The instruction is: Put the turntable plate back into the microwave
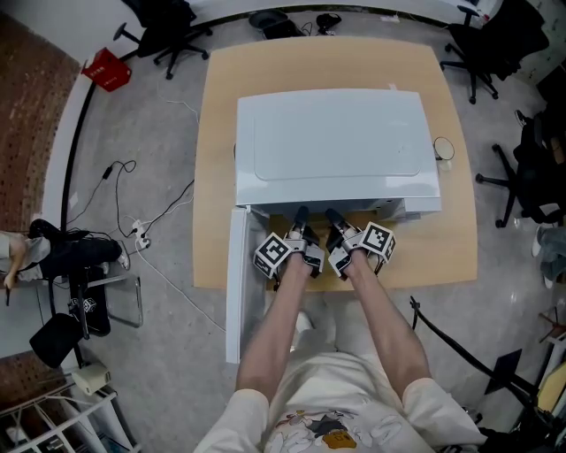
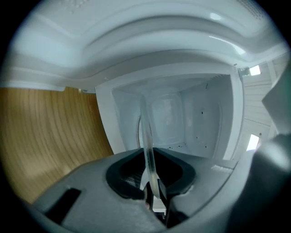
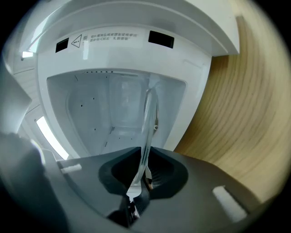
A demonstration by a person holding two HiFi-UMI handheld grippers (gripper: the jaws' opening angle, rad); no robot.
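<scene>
Item: turntable plate [image 2: 148, 141] [image 3: 147, 123], clear glass, seen edge-on in both gripper views as a thin pale band running from the jaws toward the microwave's open cavity; how far inside it reaches cannot be told, and the head view does not show it under the casing. Holder one: left gripper [image 1: 302, 218] [image 2: 153, 183], jaws drawn narrow and pinching the plate's near rim, marker cube at 7 o'clock of its tips. Holder two: right gripper [image 1: 335, 218] [image 3: 136, 183], jaws likewise narrow and clamped on the same rim, marker cube at 5 o'clock of its tips. The two grippers sit just beside each other at 6 o'clock of the microwave [image 1: 336, 146], both pointing to 12 o'clock into its front. Microwave: white, standing on a wooden table [image 1: 221, 177], cavity walls white with small dark specks; a warning label [image 3: 109, 37] sits on the frame above the opening. Door [image 1: 236, 283]: white, swung fully open, lying toward 7 o'clock of the casing past the table's edge. Surroundings: grey floor, cables [image 1: 133, 221] at 9 o'clock of the table, a red box [image 1: 106, 69] at 10 o'clock, an office chair [image 1: 168, 26] at 11 o'clock.
</scene>
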